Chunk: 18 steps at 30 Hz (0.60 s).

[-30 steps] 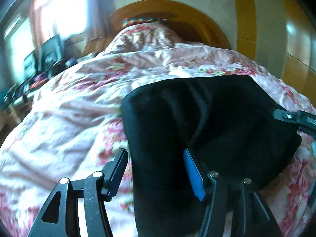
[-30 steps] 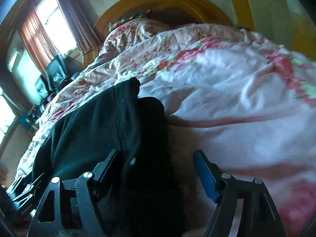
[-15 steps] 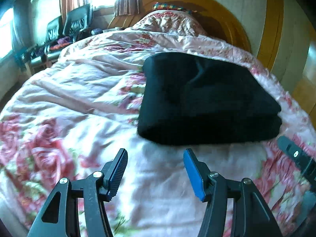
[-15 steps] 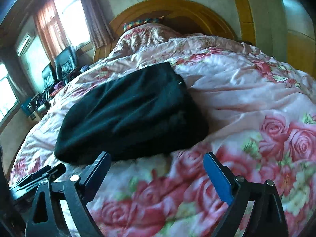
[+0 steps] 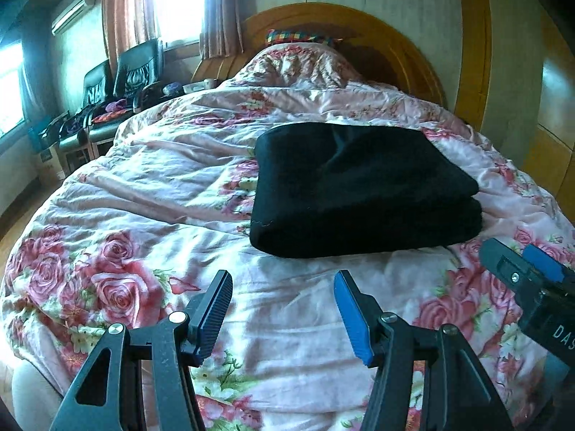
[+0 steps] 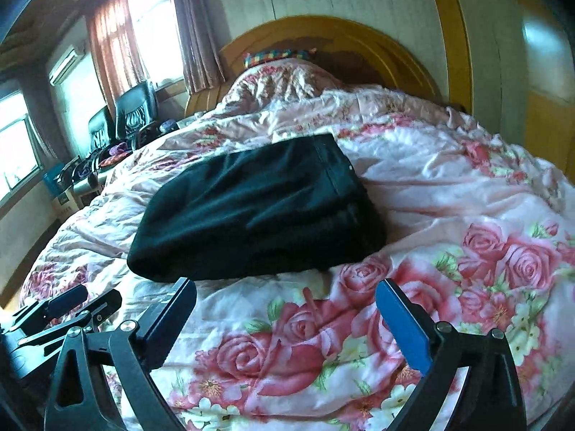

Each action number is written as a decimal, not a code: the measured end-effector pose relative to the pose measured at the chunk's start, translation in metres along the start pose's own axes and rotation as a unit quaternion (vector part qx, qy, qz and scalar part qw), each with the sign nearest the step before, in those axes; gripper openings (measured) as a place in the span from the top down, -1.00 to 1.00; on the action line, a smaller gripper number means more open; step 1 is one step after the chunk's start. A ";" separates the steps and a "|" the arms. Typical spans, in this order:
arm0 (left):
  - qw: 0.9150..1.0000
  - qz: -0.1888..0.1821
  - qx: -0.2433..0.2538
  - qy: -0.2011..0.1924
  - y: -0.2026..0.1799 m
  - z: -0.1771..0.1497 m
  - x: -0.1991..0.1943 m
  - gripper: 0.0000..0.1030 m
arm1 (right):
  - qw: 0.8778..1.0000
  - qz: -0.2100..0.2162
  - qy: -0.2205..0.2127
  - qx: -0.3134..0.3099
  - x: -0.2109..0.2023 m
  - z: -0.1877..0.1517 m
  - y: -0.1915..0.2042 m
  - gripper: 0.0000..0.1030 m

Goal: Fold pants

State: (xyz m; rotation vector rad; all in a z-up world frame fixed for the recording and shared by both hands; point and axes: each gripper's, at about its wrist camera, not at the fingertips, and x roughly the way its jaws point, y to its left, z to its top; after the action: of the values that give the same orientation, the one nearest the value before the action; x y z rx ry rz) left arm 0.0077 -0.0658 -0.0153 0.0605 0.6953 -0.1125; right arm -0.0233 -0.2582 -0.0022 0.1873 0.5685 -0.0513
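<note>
The black pants (image 5: 363, 190) lie folded in a thick rectangle on the pink rose-print quilt (image 5: 151, 194). They also show in the right wrist view (image 6: 258, 215). My left gripper (image 5: 284, 287) is open and empty, held back from the near edge of the pants. My right gripper (image 6: 287, 294) is open and empty, also short of the pants. The right gripper shows at the right edge of the left wrist view (image 5: 528, 280). The left gripper shows at the lower left of the right wrist view (image 6: 68, 309).
A curved wooden headboard (image 5: 359, 32) stands at the far end, with a colourful pillow (image 5: 298, 37) under the quilt's top. Black chairs (image 5: 125, 72) with clutter line the left wall under curtained windows. Wooden panels (image 5: 553, 115) are at the right.
Both grippers let go of the pants and pulled back toward the foot of the bed. The pants now lie folded and free on the quilt.
</note>
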 end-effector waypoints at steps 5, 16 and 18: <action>1.000 -0.006 -0.006 -0.008 0.000 0.001 -0.005 -0.16 | 1.000 0.003 -0.006 -0.006 -0.003 -0.001 0.002 -0.95; 1.000 -0.008 -0.019 -0.010 0.004 0.000 -0.004 -0.16 | 1.000 0.003 0.007 -0.011 0.004 -0.004 0.003 -0.95; 1.000 -0.008 -0.018 -0.012 0.004 0.000 -0.004 -0.16 | 1.000 0.002 0.010 -0.010 0.005 -0.005 0.003 -0.95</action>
State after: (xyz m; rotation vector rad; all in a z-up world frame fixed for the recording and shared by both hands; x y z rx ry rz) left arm 0.0048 -0.0615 -0.0122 0.0198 0.6729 -0.1158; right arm -0.0218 -0.2545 -0.0085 0.1699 0.5878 -0.0398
